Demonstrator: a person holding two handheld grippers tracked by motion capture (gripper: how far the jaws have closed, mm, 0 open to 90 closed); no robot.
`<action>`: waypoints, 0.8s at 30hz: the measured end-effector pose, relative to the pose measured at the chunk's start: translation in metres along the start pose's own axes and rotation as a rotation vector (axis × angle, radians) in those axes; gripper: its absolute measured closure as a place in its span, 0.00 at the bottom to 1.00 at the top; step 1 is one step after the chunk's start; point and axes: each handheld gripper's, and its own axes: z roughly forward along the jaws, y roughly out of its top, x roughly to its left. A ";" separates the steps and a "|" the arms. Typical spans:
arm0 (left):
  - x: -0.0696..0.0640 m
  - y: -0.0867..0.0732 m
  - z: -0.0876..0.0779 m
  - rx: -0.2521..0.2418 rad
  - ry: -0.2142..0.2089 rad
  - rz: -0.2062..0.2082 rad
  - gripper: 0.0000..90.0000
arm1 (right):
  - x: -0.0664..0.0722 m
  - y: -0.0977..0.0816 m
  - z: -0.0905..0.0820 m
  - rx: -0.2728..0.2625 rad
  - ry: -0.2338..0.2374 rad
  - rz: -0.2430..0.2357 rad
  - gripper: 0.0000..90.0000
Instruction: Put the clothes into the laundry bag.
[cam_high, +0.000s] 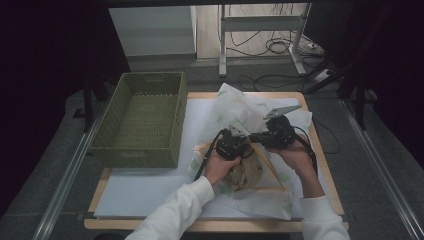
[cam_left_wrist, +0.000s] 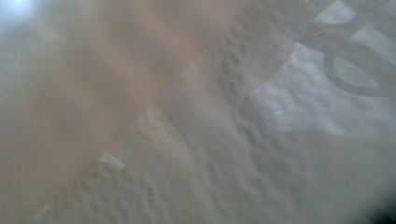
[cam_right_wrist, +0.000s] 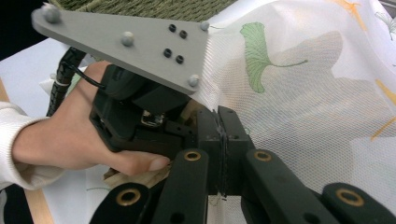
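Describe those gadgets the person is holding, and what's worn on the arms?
Both the left gripper and the right gripper are chunky black devices, each topped with a grey three-cornered plate studded with small knobs. Brass-ringed pivots join the black jaws. A black cable trails off. The sleeves are white.

A sheer white mesh cloth (cam_right_wrist: 317, 102) printed with green ginkgo leaves and orange lines is noted. The woven rectangular basket (cam_high: 142, 120) is olive green. A crumpled tan fabric bundle (cam_high: 246, 172) is recorded. Both grippers are black, with grey plates; the sleeves are white.
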 end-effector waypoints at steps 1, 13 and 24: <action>0.000 0.000 0.000 0.000 -0.002 -0.002 0.84 | 0.000 0.000 0.000 0.001 0.000 0.003 0.99; -0.005 -0.004 -0.024 0.026 -0.111 -0.018 0.52 | -0.005 -0.002 0.001 -0.005 -0.008 0.014 0.99; -0.014 -0.008 -0.048 -0.032 -0.143 0.016 0.33 | -0.007 -0.003 0.002 -0.002 -0.010 0.021 0.99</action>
